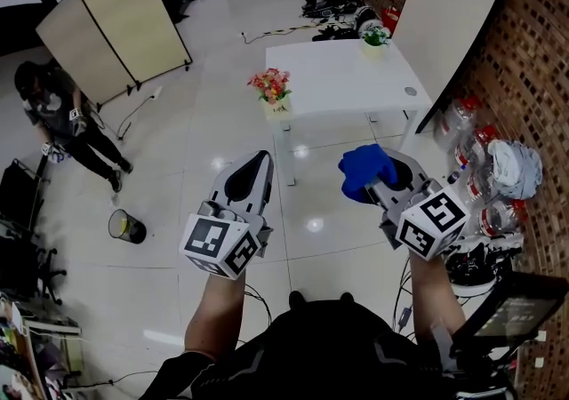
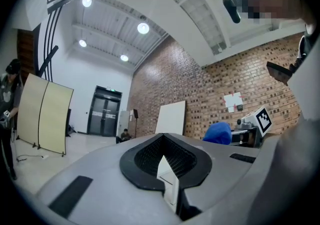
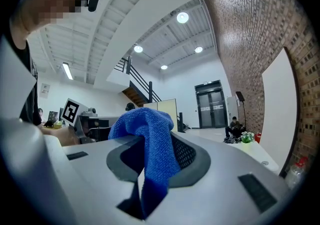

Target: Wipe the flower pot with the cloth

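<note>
Holds left gripper [image 1: 255, 167] level and forward, jaws pressed together, empty. Pinches blue cloth [image 1: 363, 167] in right gripper [image 1: 378, 178], also level, beside the left. Stands well short of table [image 1: 347, 87]; leaves pot [image 1: 277, 108] untouched at its near left corner, with what seems a second pot [image 1: 374, 49] at the far edge.

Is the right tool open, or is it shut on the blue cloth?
Shut on it. The right tool has its jaws together, with the blue cloth pinched between them and bunching out on top.
</note>
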The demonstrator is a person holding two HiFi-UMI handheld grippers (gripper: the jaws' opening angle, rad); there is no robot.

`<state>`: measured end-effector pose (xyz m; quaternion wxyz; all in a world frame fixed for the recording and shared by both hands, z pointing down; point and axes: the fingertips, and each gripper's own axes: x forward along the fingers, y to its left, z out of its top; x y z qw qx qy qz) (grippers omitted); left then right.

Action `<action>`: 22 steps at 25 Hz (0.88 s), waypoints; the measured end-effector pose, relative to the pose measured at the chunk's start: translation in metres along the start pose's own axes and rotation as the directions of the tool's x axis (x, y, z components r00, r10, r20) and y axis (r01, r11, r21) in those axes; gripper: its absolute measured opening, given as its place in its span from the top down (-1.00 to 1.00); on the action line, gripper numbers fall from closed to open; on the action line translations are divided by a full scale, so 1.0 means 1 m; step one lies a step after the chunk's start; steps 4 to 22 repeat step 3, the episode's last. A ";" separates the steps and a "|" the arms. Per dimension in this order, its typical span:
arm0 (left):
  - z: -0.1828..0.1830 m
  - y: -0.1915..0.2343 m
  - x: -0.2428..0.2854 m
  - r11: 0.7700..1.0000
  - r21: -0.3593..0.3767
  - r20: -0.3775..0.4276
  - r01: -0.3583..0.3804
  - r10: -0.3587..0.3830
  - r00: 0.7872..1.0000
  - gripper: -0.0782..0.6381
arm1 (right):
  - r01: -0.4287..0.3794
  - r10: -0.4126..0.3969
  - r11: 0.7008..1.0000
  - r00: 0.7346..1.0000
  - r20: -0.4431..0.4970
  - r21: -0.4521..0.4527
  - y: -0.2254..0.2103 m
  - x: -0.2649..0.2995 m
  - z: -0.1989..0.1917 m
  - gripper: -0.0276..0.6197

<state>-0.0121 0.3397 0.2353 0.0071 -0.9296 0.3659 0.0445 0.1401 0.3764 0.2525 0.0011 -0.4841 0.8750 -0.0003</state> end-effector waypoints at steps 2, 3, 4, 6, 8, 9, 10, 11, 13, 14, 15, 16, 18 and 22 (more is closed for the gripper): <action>0.000 -0.001 0.000 1.000 0.002 -0.001 -0.001 0.001 1.000 0.77 | 0.002 -0.002 1.000 1.000 0.003 0.006 -0.001 -0.001 0.001 0.64; 0.000 -0.002 0.000 1.000 0.003 -0.002 -0.001 0.001 1.000 0.77 | 0.004 -0.004 1.000 1.000 0.004 0.009 -0.002 -0.002 0.001 0.64; 0.000 -0.002 0.000 1.000 0.003 -0.002 -0.001 0.001 1.000 0.77 | 0.004 -0.004 1.000 1.000 0.004 0.009 -0.002 -0.002 0.001 0.64; 0.000 -0.002 0.000 1.000 0.003 -0.002 -0.001 0.001 1.000 0.77 | 0.004 -0.004 1.000 1.000 0.004 0.009 -0.002 -0.002 0.001 0.64; 0.000 -0.002 0.000 1.000 0.003 -0.002 -0.001 0.001 1.000 0.77 | 0.004 -0.004 1.000 1.000 0.004 0.009 -0.002 -0.002 0.001 0.64; 0.000 -0.002 0.000 1.000 0.003 -0.002 -0.001 0.001 1.000 0.77 | 0.004 -0.004 1.000 1.000 0.004 0.009 -0.002 -0.002 0.001 0.64; 0.000 -0.002 0.000 1.000 0.003 -0.002 -0.001 0.001 1.000 0.77 | 0.004 -0.004 1.000 1.000 0.004 0.009 -0.002 -0.002 0.001 0.64; 0.000 -0.002 0.000 1.000 0.003 -0.002 -0.001 0.001 1.000 0.77 | 0.004 -0.004 1.000 1.000 0.004 0.009 -0.002 -0.002 0.001 0.64; 0.000 -0.002 0.000 1.000 0.003 -0.002 -0.001 0.001 1.000 0.77 | 0.004 -0.004 1.000 1.000 0.004 0.009 -0.002 -0.002 0.001 0.64; 0.000 -0.002 0.000 1.000 0.003 -0.002 -0.001 0.001 1.000 0.77 | 0.004 -0.004 1.000 1.000 0.004 0.009 -0.002 -0.002 0.001 0.64; 0.000 -0.002 0.000 1.000 0.003 -0.002 -0.001 0.001 1.000 0.77 | 0.004 -0.004 1.000 1.000 0.004 0.009 -0.002 -0.002 0.001 0.64; 0.000 -0.002 0.000 1.000 0.003 -0.002 -0.001 0.001 1.000 0.77 | 0.004 -0.004 1.000 1.000 0.004 0.009 -0.002 -0.002 0.001 0.64; 0.000 -0.002 0.000 1.000 0.003 -0.002 -0.001 0.001 1.000 0.77 | 0.004 -0.004 1.000 1.000 0.004 0.009 -0.002 -0.002 0.001 0.64; 0.000 -0.002 0.000 1.000 0.003 -0.002 -0.001 0.001 1.000 0.77 | 0.004 -0.004 1.000 1.000 0.004 0.009 -0.002 -0.002 0.001 0.64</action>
